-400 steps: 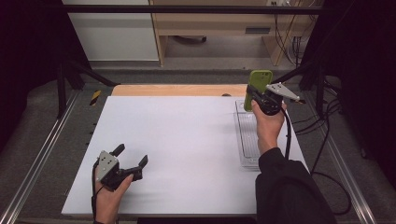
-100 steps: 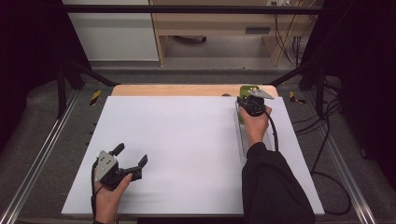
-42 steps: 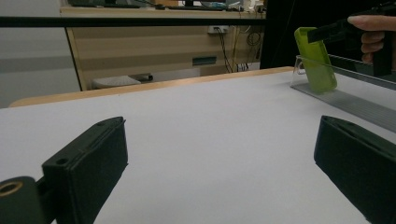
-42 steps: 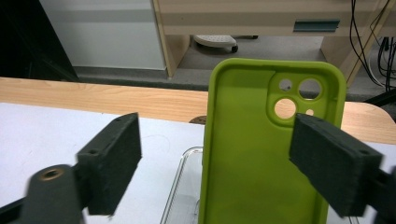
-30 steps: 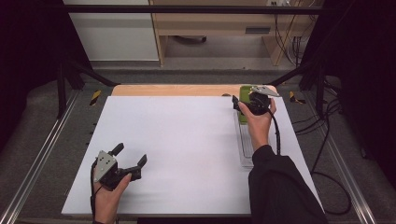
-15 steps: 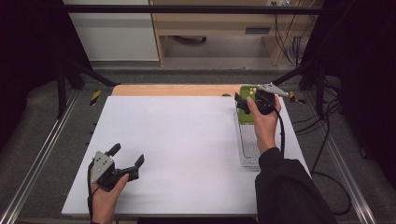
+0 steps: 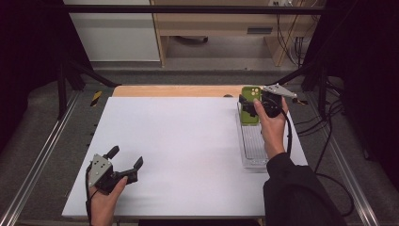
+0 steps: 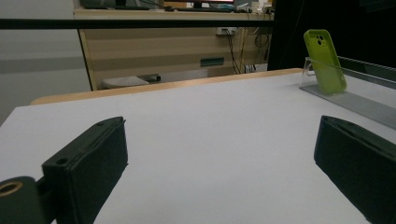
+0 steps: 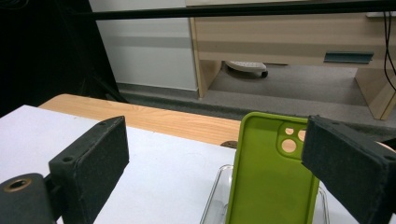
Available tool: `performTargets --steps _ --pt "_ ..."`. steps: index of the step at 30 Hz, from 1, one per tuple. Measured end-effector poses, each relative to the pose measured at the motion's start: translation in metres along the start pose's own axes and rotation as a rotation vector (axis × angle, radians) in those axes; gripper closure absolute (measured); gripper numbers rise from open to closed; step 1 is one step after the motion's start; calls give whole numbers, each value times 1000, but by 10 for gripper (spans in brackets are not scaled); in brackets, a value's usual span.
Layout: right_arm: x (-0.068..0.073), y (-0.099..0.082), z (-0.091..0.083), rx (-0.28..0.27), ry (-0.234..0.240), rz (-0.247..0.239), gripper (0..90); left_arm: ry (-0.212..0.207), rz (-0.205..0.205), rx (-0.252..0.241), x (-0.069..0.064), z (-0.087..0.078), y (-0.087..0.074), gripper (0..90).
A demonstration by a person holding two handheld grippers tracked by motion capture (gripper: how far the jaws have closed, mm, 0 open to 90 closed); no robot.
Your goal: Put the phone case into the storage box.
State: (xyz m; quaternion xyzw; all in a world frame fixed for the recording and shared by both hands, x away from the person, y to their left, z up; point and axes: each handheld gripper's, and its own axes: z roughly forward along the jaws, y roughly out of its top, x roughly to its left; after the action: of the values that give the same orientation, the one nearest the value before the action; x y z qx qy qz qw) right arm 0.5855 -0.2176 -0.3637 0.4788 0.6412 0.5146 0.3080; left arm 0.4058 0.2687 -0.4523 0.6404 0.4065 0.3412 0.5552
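Note:
A green phone case [image 7: 249, 116] stands upright at the far end of a clear slotted rack [image 7: 254, 147] on the right side of the white tabletop [image 7: 188, 141]. My right gripper [image 7: 245, 100] is open just behind the case, and the jaws do not touch it. In the right gripper view the case [image 9: 271, 186] rises between the jaws of the right gripper [image 9: 217, 140], its right edge hidden behind one jaw. My left gripper [image 7: 125, 157] rests open and empty near the front left. In the left gripper view the left gripper [image 8: 219, 149] faces the case [image 8: 324, 60] and rack [image 8: 355, 100] far off.
A wooden strip [image 7: 179, 90] borders the far edge of the white top. A yellow-and-black tool [image 7: 96, 97] lies off the table's far left corner. Cables [image 7: 329, 136] trail on the right. Metal rails run along both sides.
The right gripper, which earlier held the green case up, has set it in the rack, opened and drawn slightly back. The left gripper has barely shifted.

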Motion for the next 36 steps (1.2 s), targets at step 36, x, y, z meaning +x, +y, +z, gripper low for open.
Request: performTargets --steps 36 --pt "-6 -6 -61 -28 95 -37 38 40 -14 2 18 -15 -2 22"
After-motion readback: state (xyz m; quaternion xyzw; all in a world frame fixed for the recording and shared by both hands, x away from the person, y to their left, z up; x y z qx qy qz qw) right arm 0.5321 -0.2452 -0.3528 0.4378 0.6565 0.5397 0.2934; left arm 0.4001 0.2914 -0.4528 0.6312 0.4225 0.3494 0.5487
